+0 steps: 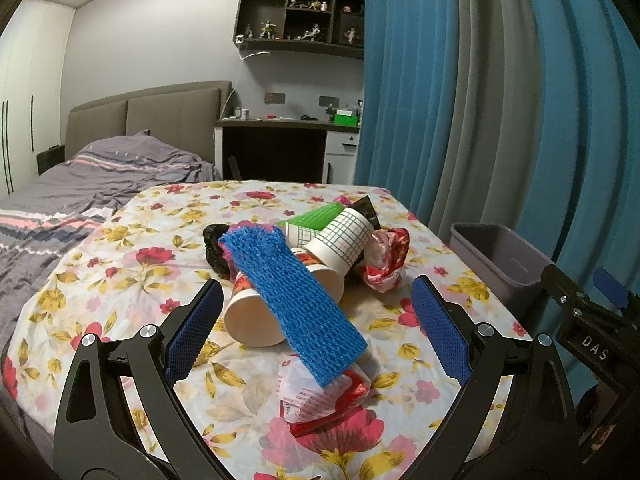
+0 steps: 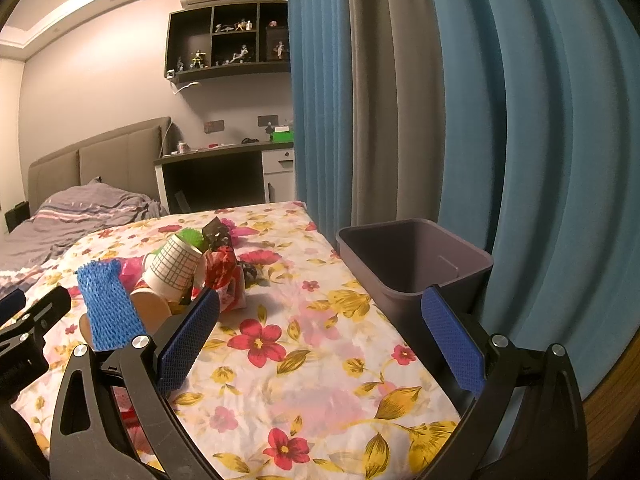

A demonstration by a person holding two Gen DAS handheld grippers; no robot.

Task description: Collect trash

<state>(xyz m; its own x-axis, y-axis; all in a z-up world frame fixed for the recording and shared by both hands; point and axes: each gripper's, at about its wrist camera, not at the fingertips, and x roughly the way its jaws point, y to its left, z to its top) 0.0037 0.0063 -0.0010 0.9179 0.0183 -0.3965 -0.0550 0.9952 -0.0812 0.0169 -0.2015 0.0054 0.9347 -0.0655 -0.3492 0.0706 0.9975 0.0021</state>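
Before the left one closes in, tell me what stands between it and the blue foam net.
Nothing visible does. The left hand-held gripper is open, and the blue foam net lies draped over a paper cup right between its fingers. The bin sits empty at the table's right edge, with bare floral cloth before it.

Left gripper [image 1: 316, 322]: jaws spread wide, nothing between blue pads [image 1: 195, 330], fingers reaching toward 12 o'clock, tips low in view at 8 and 4 o'clock. Its black body also shows in right wrist view at 9 o'clock edge.

Right gripper [image 2: 320, 330]: jaws equally wide apart, pads [image 2: 452, 346] bare, nothing gripped, pointing toward 12 o'clock. Part of its black frame shows in left wrist view at 4 o'clock.
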